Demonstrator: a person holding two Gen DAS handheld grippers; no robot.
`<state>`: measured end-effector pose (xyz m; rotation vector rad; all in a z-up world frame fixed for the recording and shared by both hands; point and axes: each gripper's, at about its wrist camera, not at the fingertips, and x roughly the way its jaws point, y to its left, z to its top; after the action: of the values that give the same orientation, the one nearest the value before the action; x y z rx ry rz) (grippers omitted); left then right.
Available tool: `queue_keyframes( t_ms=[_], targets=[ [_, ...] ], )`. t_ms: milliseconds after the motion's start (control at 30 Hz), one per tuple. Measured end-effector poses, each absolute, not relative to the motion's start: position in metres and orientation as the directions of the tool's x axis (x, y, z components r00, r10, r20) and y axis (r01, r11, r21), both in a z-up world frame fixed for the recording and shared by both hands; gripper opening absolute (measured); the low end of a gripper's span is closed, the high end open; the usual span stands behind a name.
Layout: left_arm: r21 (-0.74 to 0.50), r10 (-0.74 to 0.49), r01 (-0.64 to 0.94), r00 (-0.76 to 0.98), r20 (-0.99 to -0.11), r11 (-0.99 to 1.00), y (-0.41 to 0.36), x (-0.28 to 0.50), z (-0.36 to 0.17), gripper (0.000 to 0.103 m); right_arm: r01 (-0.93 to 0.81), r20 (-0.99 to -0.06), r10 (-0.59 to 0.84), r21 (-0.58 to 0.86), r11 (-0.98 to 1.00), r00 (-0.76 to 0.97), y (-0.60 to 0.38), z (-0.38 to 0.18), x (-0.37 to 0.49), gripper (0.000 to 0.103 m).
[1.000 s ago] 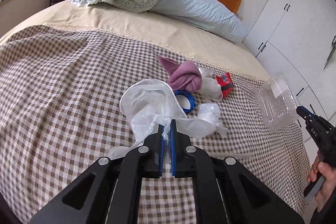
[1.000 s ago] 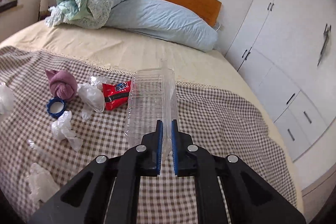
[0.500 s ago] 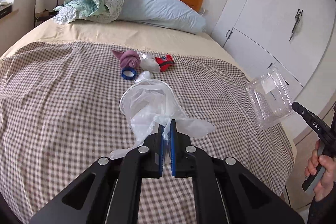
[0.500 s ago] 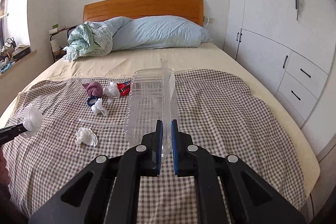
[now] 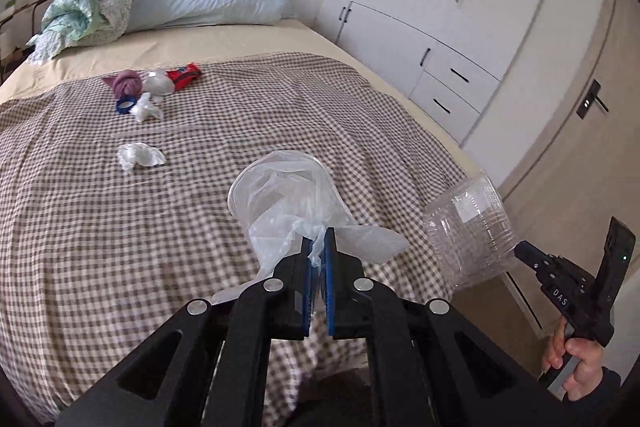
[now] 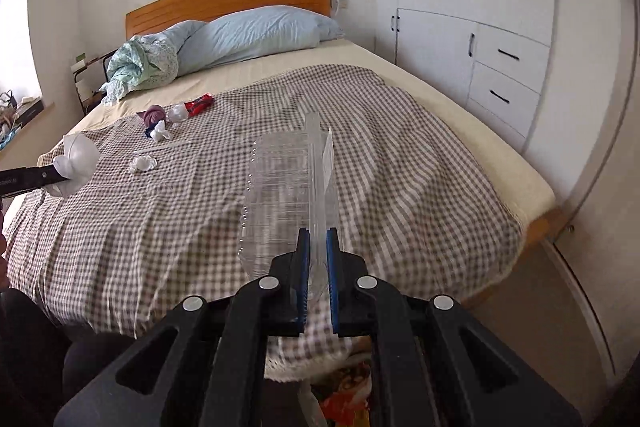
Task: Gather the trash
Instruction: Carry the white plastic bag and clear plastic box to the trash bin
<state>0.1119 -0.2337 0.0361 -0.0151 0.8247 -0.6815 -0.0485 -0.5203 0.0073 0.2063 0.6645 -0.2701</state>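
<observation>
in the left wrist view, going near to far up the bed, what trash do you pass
white plastic bag clamped in the left gripper → crumpled white wrapper → blue ring → purple cloth ball → red packet

The bright litter (image 6: 344, 391) under the bed's foot is half hidden by the right gripper (image 6: 317, 267) — what it is cannot be told; the hand (image 5: 580, 367) is cut off.

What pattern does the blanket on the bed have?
The blanket has a brown-and-white check; the left wrist view shows it best.
</observation>
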Motion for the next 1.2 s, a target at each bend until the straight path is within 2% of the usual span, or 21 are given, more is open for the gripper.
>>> queue_keyframes(
  t_ms=[200,333,433,633,867,1033,1200],
  targets=[
    [-0.210,-0.569,0.656,0.397,-0.720,0.724,-0.307,0.073,0.024,0.002,0.379,-0.676,-0.214,0.104,0.919,0.705,-0.538,-0.031,-0.139,0.008],
    [-0.195,-0.568,0.708,0.338,-0.750,0.679,-0.350,0.053,0.009,0.002,0.393,-0.725,-0.154,0.173,0.903,0.672,-0.548,-0.071,-0.173,0.008],
    [-0.180,-0.553,0.748,0.284,-0.783,0.638,-0.380,0.039,-0.008,0.002,0.399,-0.764,-0.133,0.173,0.900,0.631,-0.547,-0.106,-0.183,0.008],
    [-0.159,-0.495,0.814,0.174,-0.851,0.559,-0.430,0.019,-0.058,0.002,0.433,-0.813,-0.159,0.123,0.893,0.560,-0.551,-0.170,-0.173,0.009],
    [-0.173,-0.417,0.843,0.067,-0.906,0.510,-0.470,0.003,-0.113,0.002,0.323,-0.876,-0.140,0.019,0.946,0.461,-0.559,-0.236,-0.121,0.009],
    [-0.094,-0.357,0.872,0.097,-0.929,0.481,-0.492,-0.005,-0.129,0.002,0.245,-0.902,-0.143,-0.043,0.968,0.408,-0.574,-0.266,-0.099,0.009],
    [-0.066,-0.290,0.893,0.074,-0.954,0.445,-0.508,-0.010,-0.154,0.002,0.210,-0.944,-0.099,-0.033,0.977,0.314,-0.591,-0.306,-0.094,0.009]
  ],
)
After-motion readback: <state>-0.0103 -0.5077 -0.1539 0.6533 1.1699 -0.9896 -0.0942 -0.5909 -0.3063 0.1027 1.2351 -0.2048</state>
